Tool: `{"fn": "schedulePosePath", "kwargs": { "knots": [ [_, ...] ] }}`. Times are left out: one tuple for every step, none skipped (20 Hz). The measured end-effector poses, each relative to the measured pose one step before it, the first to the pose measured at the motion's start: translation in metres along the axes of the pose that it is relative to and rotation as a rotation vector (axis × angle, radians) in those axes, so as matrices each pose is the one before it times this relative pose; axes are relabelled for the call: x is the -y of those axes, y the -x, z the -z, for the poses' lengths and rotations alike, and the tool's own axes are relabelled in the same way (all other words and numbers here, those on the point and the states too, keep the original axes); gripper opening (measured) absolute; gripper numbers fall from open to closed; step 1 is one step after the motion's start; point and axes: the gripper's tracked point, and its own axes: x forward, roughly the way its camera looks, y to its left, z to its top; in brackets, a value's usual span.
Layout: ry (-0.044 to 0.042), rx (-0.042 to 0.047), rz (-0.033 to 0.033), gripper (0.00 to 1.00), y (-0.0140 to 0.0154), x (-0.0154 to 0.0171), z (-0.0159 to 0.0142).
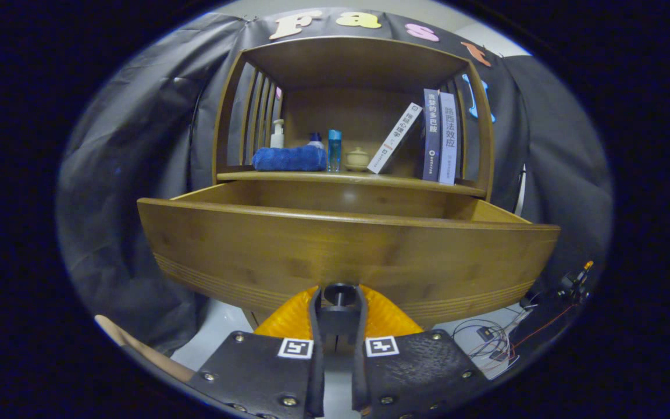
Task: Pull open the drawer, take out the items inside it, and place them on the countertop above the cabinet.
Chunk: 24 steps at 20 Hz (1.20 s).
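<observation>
Gripper (338, 302) fingers clamped on the drawer knob (339, 289), one each side. Drawer (346, 250) is pulled out, front panel just ahead of the jaws; inside hidden behind the panel. Beyond the jaws, on the countertop (346, 176): blue towel (289, 157), pump bottle (277, 133), blue bottle (334, 149), small jar (357, 158), three books (428, 137), one leaning.

Handheld two-finger gripper (338, 302), seen from behind along its length. Two broad, flat, dark finger bodies with a rough, pebbled surface, fastened by round silver screws near their corners and along the lower rims. One small square tag on each, white with a black blocky pattern, set at the inner top corner. Beyond the tags, narrowing ribbed fingers (288, 317), finely ridged and curved, tapering toward the front.
</observation>
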Motion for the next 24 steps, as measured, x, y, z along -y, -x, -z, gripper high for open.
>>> {"fn": "schedulePosePath", "kwargs": {
  "knots": [
    [-0.00357, 0.00259, 0.00074, 0.19, -0.00054, 0.00022, -0.0011],
    [0.00054, 0.00124, 0.00177, 0.19, -0.00049, -0.00062, 0.00048],
    [0.00473, 0.00095, 0.00156, 0.19, 0.00052, -0.00038, -0.00051],
    [0.00255, -0.00023, 0.00179, 0.19, 0.00008, 0.00011, -0.0003],
    [0.00258, -0.00092, -0.00318, 0.19, 0.0044, -0.00122, -0.00138],
    [0.00707, -0.00426, -0.00481, 0.2, -0.00337, -0.00009, 0.00239],
    [0.00769, -0.00027, -0.00608, 0.25, -0.00417, -0.00062, 0.00052],
    [0.00366, -0.00667, -0.01043, 0.3, 0.00134, -0.00105, 0.0002],
    [0.00448, -0.00696, 0.0005, 0.36, 0.00348, 0.00146, -0.00036],
    [-0.00017, 0.00335, -0.01042, 0.39, 0.00576, -0.00034, -0.00232],
    [0.01294, 0.01466, -0.00304, 0.43, 0.00756, -0.00043, -0.00476],
    [0.02197, 0.02262, 0.00638, 0.46, 0.00477, 0.00234, -0.00638],
    [0.02301, 0.03489, 0.00186, 0.5, 0.00679, 0.00174, -0.00998],
    [0.02089, 0.04101, 0.00123, 0.53, 0.00584, 0.00159, -0.01145],
    [0.01709, 0.04136, -0.00129, 0.57, 0.00573, 0.00152, -0.01629],
    [0.01553, 0.0425, -0.00239, 0.56, 0.00501, 0.00089, -0.0189],
    [0.01183, 0.03917, 0.00111, 0.56, 0.00267, 0.00228, -0.0181],
    [0.00301, 0.02989, -0.0039, 0.56, 0.00221, 0.00235, -0.01667],
    [-0.0018, 0.01978, -0.00652, 0.56, -0.0006, 0.00118, -0.0138],
    [-0.00053, 0.01419, -0.00615, 0.56, -0.00118, 0.00147, -0.01033],
    [0.0009, 0.00987, -0.00302, 0.63, -0.00585, 0.00324, -0.01117],
    [0.00569, 0.00059, -0.00574, 0.69, -0.00646, 0.00239, -0.00866],
    [0.0044, -0.00948, -0.00711, 0.75, -0.00841, 0.00253, -0.0064],
    [-0.00306, -0.02226, -0.01373, 0.75, -0.00844, 0.00064, -0.00331]
  ]
}}
